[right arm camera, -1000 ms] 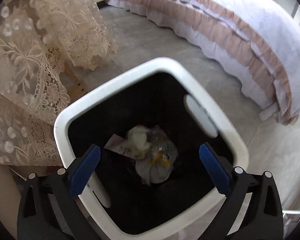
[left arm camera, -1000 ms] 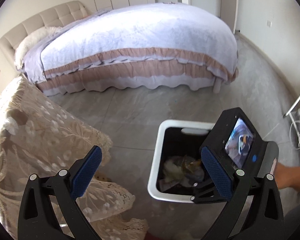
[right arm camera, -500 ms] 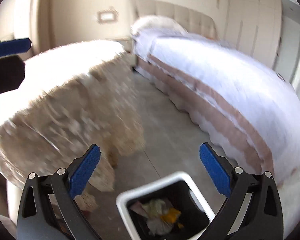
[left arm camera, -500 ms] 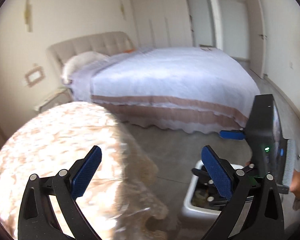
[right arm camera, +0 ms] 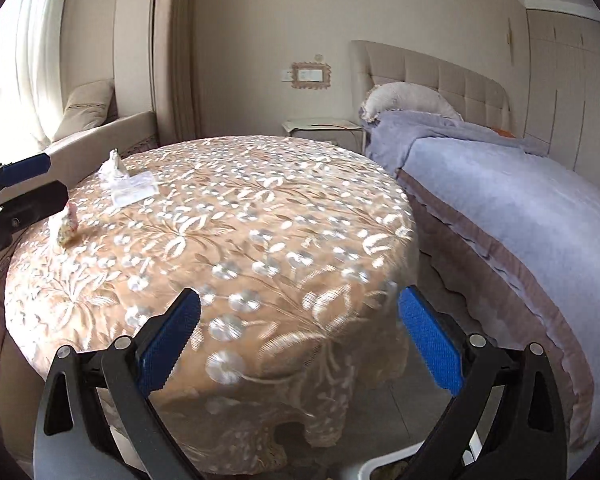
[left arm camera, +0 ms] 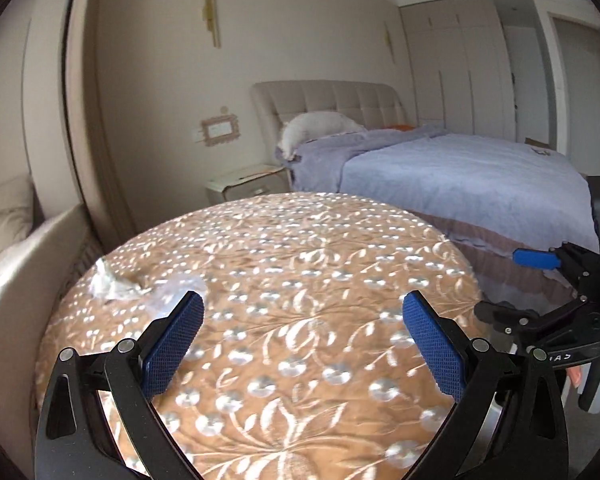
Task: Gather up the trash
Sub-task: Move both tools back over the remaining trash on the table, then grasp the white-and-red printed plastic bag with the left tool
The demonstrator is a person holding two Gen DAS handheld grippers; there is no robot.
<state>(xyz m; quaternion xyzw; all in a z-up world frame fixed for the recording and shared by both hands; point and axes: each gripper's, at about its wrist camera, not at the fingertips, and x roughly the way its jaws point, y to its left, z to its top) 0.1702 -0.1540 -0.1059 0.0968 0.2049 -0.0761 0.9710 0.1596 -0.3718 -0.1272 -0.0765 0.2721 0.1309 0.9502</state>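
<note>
Three bits of trash lie on the round table (right arm camera: pixel 260 216), all toward its far left side in the right wrist view. A crumpled tissue (right arm camera: pixel 113 166) sits nearest the rim, touching a flat clear wrapper (right arm camera: pixel 134 192) just beside it. A small speckled scrap (right arm camera: pixel 66 226) stands a little apart from them, closer to the left edge of the view. In the left wrist view the tissue (left arm camera: pixel 108 284) and the wrapper (left arm camera: pixel 172 292) show blurred, just beyond the left blue pad.

Both grippers are spread wide with nothing between their pads. The left gripper (left arm camera: pixel 304 344) hovers over the lace tablecloth (left arm camera: pixel 300 280), with the trash ahead and to its left. The right gripper (right arm camera: pixel 300 338) hangs off the near edge of the table, over the hanging cloth, well apart from the trash. It also shows at the right edge of the left wrist view (left arm camera: pixel 540 280), and a fingertip of the hand (left arm camera: pixel 576 376) holding it is visible below.

A white bin (right arm camera: pixel 380 470) rim peeks in at the bottom of the right wrist view, between the gripper's arms. A bed (right arm camera: pixel 520 216) stands to the right of the table, with a nightstand (right arm camera: pixel 324 125) by the wall behind.
</note>
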